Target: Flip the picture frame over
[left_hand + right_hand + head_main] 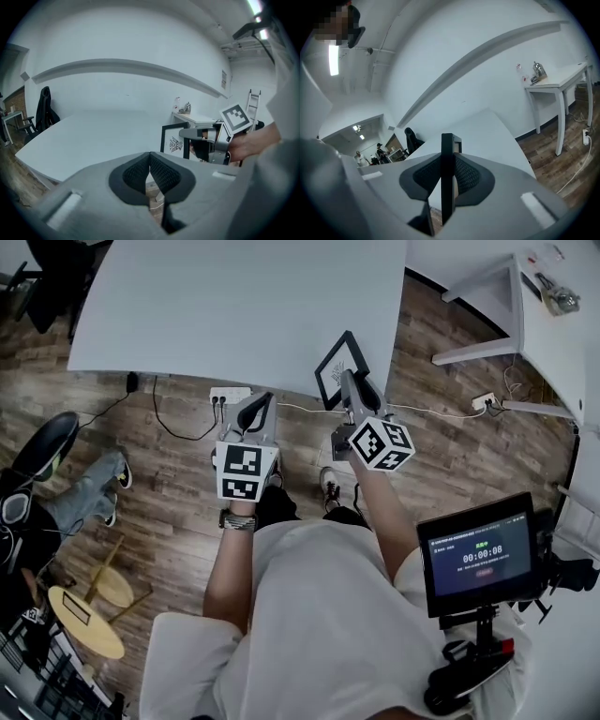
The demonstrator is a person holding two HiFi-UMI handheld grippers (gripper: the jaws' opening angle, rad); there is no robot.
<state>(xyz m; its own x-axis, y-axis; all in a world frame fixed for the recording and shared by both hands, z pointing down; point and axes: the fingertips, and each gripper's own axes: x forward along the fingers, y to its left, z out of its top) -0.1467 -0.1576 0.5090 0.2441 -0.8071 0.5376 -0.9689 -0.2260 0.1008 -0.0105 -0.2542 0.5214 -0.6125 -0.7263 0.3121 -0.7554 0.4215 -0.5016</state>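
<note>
The picture frame (336,367) is black with a white print. It is held upright off the near edge of the big white table (234,306). My right gripper (352,381) is shut on its lower edge. In the right gripper view the frame (448,187) stands edge-on between the pads of the right gripper (447,157). My left gripper (262,401) hovers to the frame's left, apart from it; its jaws meet with nothing between them (150,157). The left gripper view shows the frame's printed face (176,142) and the right gripper (187,133) clamped on it.
A power strip (230,393) with cables lies on the wooden floor under the table's edge. A second white table (553,334) stands at the right. A tablet screen (478,554) is mounted at lower right. A seated person's legs (84,493) and a round stool (89,615) are at the left.
</note>
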